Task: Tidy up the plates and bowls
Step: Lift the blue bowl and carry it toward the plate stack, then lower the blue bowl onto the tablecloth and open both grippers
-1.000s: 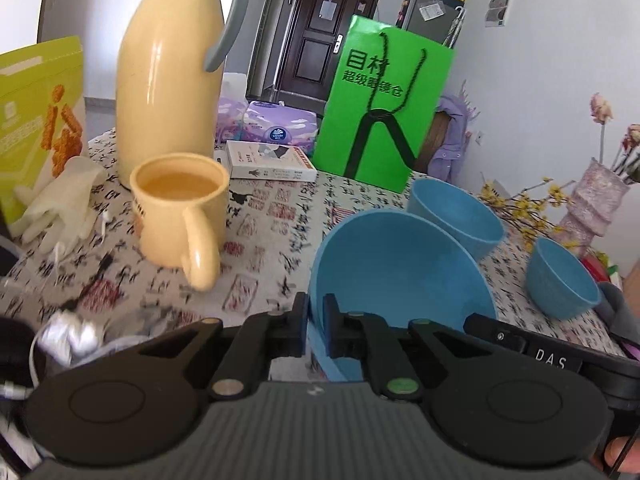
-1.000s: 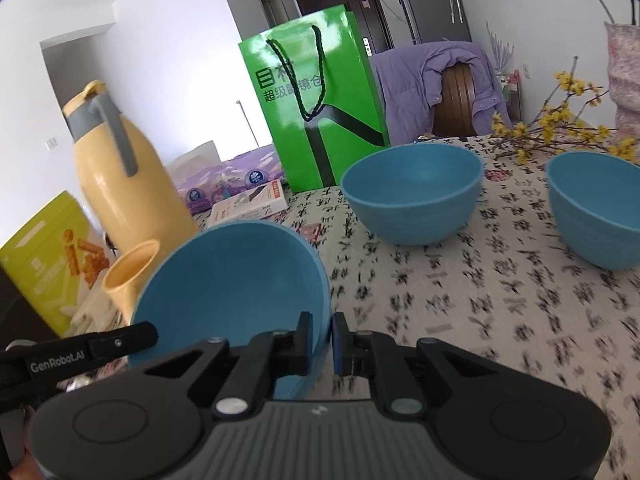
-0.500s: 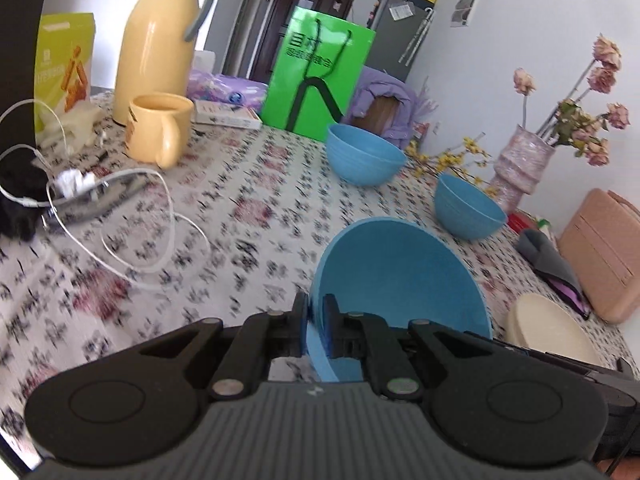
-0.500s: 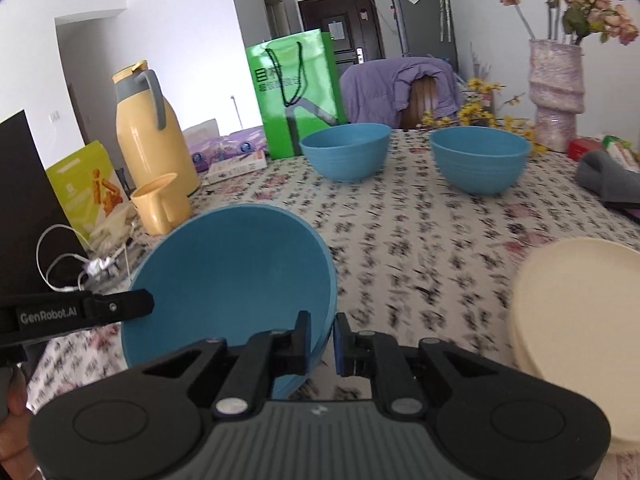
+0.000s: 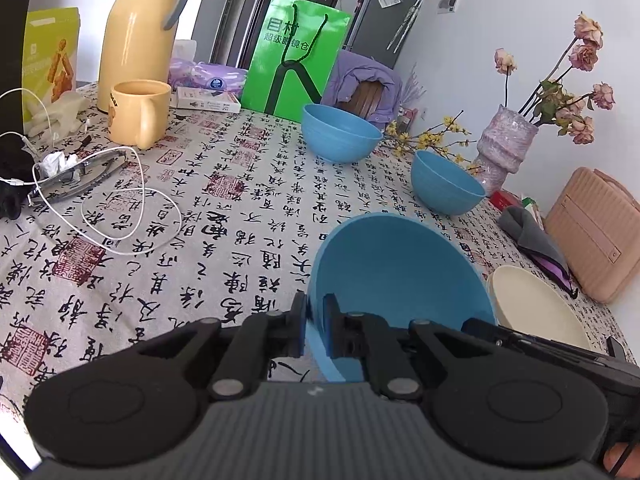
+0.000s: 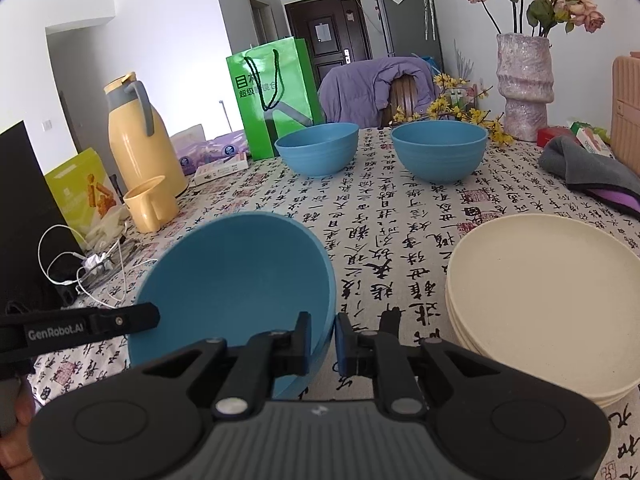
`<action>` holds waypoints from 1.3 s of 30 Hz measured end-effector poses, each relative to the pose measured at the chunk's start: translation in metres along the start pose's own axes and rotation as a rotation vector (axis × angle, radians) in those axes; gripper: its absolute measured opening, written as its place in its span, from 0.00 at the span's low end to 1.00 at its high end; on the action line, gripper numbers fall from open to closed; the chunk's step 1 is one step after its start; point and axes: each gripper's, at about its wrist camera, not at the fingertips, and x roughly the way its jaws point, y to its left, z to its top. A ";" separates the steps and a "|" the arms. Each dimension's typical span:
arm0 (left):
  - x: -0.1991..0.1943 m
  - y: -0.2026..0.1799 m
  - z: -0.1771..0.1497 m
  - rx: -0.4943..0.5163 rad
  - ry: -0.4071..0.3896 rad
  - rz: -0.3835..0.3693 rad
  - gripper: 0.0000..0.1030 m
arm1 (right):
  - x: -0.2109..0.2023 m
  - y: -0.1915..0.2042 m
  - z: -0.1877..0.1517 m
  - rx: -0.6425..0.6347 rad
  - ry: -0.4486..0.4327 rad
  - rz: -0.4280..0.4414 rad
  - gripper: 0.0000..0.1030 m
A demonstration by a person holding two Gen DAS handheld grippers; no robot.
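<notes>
My left gripper [image 5: 316, 328] is shut on the near-left rim of a blue bowl [image 5: 400, 268], held tilted above the patterned tablecloth. My right gripper [image 6: 322, 340] straddles the near-right rim of the same bowl [image 6: 236, 280]; a small gap shows at its right pad, so its jaws look slightly parted. Two more blue bowls [image 6: 318, 154] [image 6: 439, 149] stand upright at the far middle of the table. A stack of cream plates [image 6: 548, 300] sits on the right; it also shows in the left wrist view [image 5: 532, 304].
A yellow thermos [image 5: 136, 32], yellow mug [image 5: 138, 118], white cable [image 5: 120, 216] and glasses lie at left. A green bag [image 6: 276, 96], flower vase [image 6: 524, 84], grey cloth [image 6: 584, 168] and pink case [image 5: 596, 232] stand at the back and right.
Both grippers have carried the blue bowl back toward the near side of the table, away from the mug and thermos. The plate stack has come into view. The right jaws have parted slightly.
</notes>
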 end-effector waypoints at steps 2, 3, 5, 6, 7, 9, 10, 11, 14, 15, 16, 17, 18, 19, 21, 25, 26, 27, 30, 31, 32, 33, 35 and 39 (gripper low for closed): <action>0.004 0.002 0.003 -0.007 0.002 -0.004 0.09 | 0.002 -0.002 0.002 0.003 -0.008 0.010 0.15; 0.006 0.002 0.003 -0.004 -0.001 -0.003 0.09 | 0.004 -0.002 0.003 0.000 -0.009 0.012 0.16; 0.009 0.000 0.006 0.011 -0.007 0.002 0.10 | 0.008 -0.003 0.005 0.000 -0.015 0.014 0.17; 0.010 0.000 0.007 0.017 -0.009 0.006 0.11 | 0.010 -0.004 0.007 -0.001 -0.016 0.015 0.17; 0.011 -0.001 0.008 0.019 -0.013 0.008 0.14 | 0.012 -0.004 0.008 0.001 -0.021 0.019 0.17; 0.010 -0.002 0.009 0.034 -0.039 0.009 0.32 | 0.014 -0.005 0.011 0.002 -0.023 0.025 0.17; 0.006 -0.004 0.009 0.050 -0.065 0.015 0.45 | 0.013 -0.005 0.011 -0.003 -0.030 0.026 0.19; 0.002 -0.006 0.008 0.071 -0.094 0.018 0.49 | 0.011 -0.006 0.011 -0.010 -0.043 0.029 0.26; -0.015 -0.014 0.003 0.156 -0.166 0.013 0.65 | -0.003 -0.009 0.011 -0.040 -0.096 0.028 0.44; -0.022 -0.017 -0.001 0.174 -0.190 0.014 0.69 | -0.011 -0.010 0.010 -0.053 -0.120 0.027 0.46; -0.029 -0.019 -0.005 0.189 -0.209 0.015 0.73 | -0.018 -0.012 0.008 -0.064 -0.141 0.024 0.50; -0.037 -0.022 -0.011 0.212 -0.228 0.012 0.77 | -0.026 -0.013 0.006 -0.076 -0.160 0.022 0.54; -0.044 -0.025 -0.016 0.230 -0.241 0.010 0.79 | -0.033 -0.014 0.003 -0.088 -0.177 0.021 0.56; -0.051 -0.028 -0.023 0.246 -0.252 0.013 0.85 | -0.042 -0.015 0.000 -0.100 -0.194 0.019 0.59; -0.065 -0.033 -0.039 0.267 -0.275 0.035 0.94 | -0.059 -0.016 -0.011 -0.132 -0.228 0.010 0.65; -0.093 -0.040 -0.073 0.272 -0.313 0.084 1.00 | -0.093 -0.019 -0.041 -0.209 -0.283 -0.006 0.78; -0.101 -0.041 -0.083 0.266 -0.324 0.091 1.00 | -0.101 -0.020 -0.049 -0.227 -0.295 -0.008 0.82; -0.107 -0.042 -0.091 0.264 -0.331 0.094 1.00 | -0.108 -0.021 -0.057 -0.244 -0.306 -0.011 0.83; -0.119 -0.046 -0.111 0.263 -0.342 0.100 1.00 | -0.127 -0.026 -0.079 -0.276 -0.319 -0.018 0.85; -0.122 -0.047 -0.117 0.262 -0.341 0.101 1.00 | -0.133 -0.028 -0.085 -0.279 -0.317 -0.021 0.86; -0.123 -0.050 -0.120 0.262 -0.339 0.102 1.00 | -0.137 -0.030 -0.090 -0.276 -0.315 -0.024 0.86; -0.125 -0.051 -0.123 0.264 -0.339 0.103 1.00 | -0.142 -0.033 -0.094 -0.269 -0.314 -0.027 0.86; -0.130 -0.056 -0.127 0.270 -0.347 0.109 1.00 | -0.151 -0.040 -0.103 -0.258 -0.319 -0.031 0.86; -0.138 -0.066 -0.128 0.282 -0.376 0.093 1.00 | -0.165 -0.048 -0.111 -0.243 -0.333 -0.047 0.87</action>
